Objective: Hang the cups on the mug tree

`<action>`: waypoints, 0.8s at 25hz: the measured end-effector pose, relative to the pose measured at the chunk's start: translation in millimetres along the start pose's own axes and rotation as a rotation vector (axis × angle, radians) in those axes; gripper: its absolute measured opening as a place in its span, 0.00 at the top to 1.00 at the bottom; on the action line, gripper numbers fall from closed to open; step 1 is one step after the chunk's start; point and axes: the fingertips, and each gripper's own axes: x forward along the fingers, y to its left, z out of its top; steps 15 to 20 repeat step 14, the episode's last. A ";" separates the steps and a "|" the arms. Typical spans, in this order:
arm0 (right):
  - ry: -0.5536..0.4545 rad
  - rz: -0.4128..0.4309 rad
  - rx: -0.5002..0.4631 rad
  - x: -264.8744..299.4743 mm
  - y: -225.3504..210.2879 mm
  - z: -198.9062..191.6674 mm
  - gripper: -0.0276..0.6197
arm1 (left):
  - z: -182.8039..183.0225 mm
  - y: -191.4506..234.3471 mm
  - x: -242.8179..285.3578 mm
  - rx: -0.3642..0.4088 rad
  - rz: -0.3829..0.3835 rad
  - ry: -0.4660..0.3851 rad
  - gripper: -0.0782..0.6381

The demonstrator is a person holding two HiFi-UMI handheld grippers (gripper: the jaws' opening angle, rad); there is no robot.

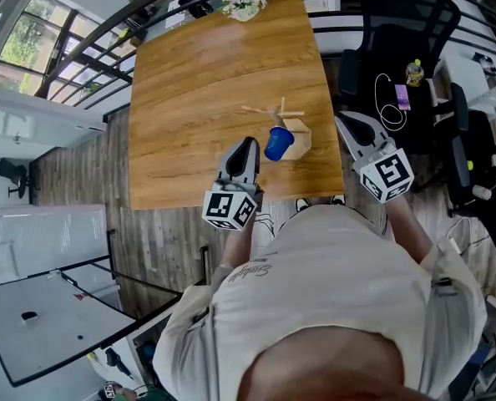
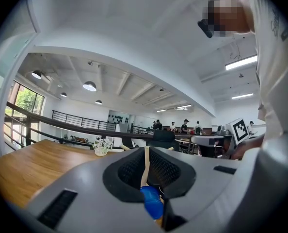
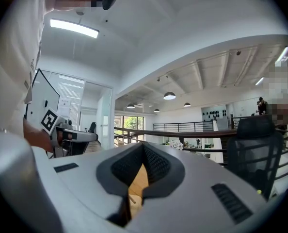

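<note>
A wooden mug tree (image 1: 286,117) stands on a pale base near the right front of the wooden table (image 1: 198,82). A blue cup (image 1: 277,143) hangs tilted at its left side. My left gripper (image 1: 249,144) is just left of the cup, shut, with nothing between its pads. In the left gripper view the blue cup (image 2: 152,203) shows beyond the shut left gripper (image 2: 146,149), with the tree's post (image 2: 146,166) above it. My right gripper (image 1: 341,120) hovers off the table's right edge, right of the tree. In its own view the right gripper (image 3: 143,147) is shut and empty.
A small vase of white flowers (image 1: 244,2) sits at the table's far edge. A black office chair (image 1: 398,23) and a railing stand to the right. The person's feet are at the table's near edge (image 1: 231,200).
</note>
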 end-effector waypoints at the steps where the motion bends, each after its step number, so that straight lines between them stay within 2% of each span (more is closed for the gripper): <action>1: 0.001 0.000 0.000 0.2 -0.3 -1.9 0.97 | -0.6 0.6 0.8 0.001 0.001 0.000 0.84; 8: 0.011 -0.006 0.007 -0.3 -3.8 -7.5 0.97 | -0.8 2.1 3.7 0.013 0.014 -0.010 0.84; 14: 0.011 -0.012 0.002 2.1 -6.9 -9.9 0.97 | -11.3 8.4 1.5 -0.020 0.032 -0.005 0.84; 20: 0.011 -0.012 0.002 2.1 -6.9 -9.9 0.97 | -11.3 8.4 1.5 -0.020 0.032 -0.005 0.84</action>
